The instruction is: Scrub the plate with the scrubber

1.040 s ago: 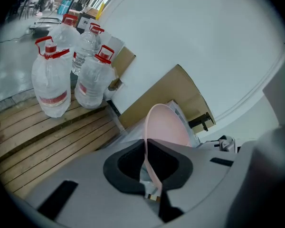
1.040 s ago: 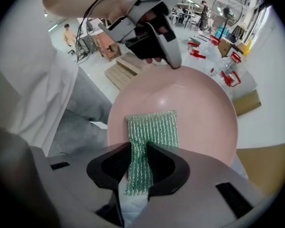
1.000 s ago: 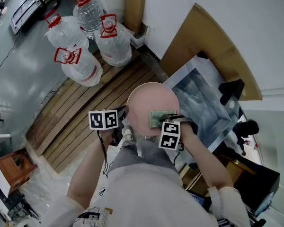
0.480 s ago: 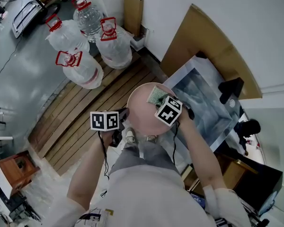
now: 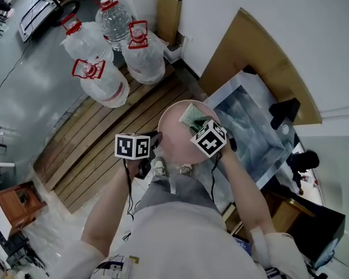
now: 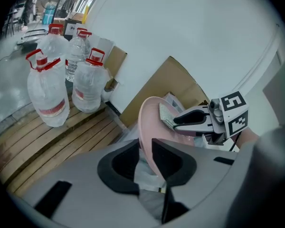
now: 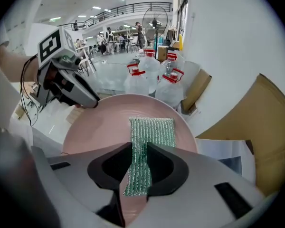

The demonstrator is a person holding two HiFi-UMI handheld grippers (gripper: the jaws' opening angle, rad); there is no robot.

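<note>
Wooden planks [image 5: 99, 135] and big water jugs [image 5: 102, 80] lie below a pink plate [image 5: 175, 137] held on edge before the person. Stiff, smooth and probably breakable, it is best gripped at its rim, which sits between the left gripper's [image 6: 146, 144] opening jaws. With the forearm reaching in, the right gripper [image 7: 139, 148] clamps a soft green scrubber [image 7: 152, 132] against the plate's face.

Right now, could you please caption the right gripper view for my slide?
The right gripper, shut on a green scrubber, holds it flat against the pink plate.
</note>
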